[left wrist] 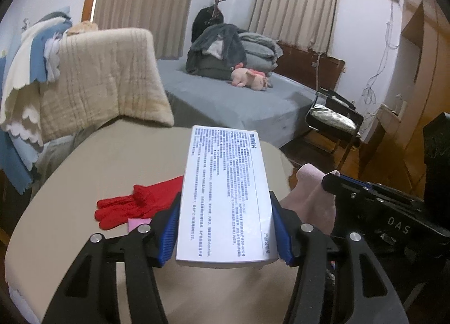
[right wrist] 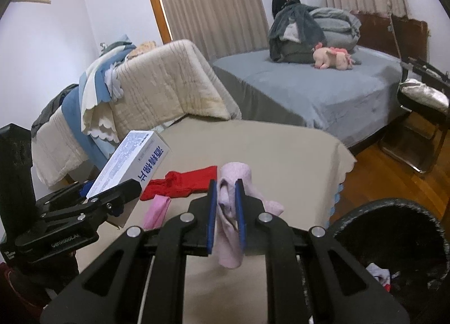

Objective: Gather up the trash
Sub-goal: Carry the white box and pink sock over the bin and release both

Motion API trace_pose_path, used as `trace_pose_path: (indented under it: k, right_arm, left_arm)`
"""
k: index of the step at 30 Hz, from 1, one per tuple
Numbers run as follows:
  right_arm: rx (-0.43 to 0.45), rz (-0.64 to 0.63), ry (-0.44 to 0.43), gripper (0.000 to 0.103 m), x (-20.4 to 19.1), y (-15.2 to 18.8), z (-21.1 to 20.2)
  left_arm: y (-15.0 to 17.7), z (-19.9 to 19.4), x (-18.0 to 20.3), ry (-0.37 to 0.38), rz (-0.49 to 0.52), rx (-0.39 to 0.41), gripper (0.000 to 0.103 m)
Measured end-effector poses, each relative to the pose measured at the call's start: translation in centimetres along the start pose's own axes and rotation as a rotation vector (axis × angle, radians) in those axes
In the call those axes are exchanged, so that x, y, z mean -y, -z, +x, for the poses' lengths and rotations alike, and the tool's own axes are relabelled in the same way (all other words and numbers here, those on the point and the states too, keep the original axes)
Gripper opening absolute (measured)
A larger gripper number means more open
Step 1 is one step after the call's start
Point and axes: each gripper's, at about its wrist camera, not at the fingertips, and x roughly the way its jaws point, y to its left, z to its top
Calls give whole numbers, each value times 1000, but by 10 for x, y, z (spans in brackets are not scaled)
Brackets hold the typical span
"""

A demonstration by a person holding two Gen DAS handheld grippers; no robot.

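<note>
My left gripper [left wrist: 226,225] is shut on a white box with blue print [left wrist: 225,192] and holds it above the beige table [left wrist: 84,239]. The box also shows in the right wrist view [right wrist: 132,162]. My right gripper [right wrist: 226,211] is shut on a pale pink sock [right wrist: 232,211] that hangs between the blue pads above the table; the sock also shows in the left wrist view [left wrist: 309,197]. A red glove [left wrist: 135,204] and a small pink item [right wrist: 157,211] lie on the table.
A black trash bin [right wrist: 393,253] with some scraps inside stands at the table's right. A blanket-draped sofa [right wrist: 157,90] is at the far left. A grey bed [right wrist: 323,88] with clothes and a pink plush lies behind. A black chair [right wrist: 422,116] is right.
</note>
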Motion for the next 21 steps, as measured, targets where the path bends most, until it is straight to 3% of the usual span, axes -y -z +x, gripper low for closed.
trace_pose_path:
  k: [21]
  right_arm:
    - [144,50,151,12,61,10,-117]
  left_arm:
    - [-9,-33,102,176,133,45,57]
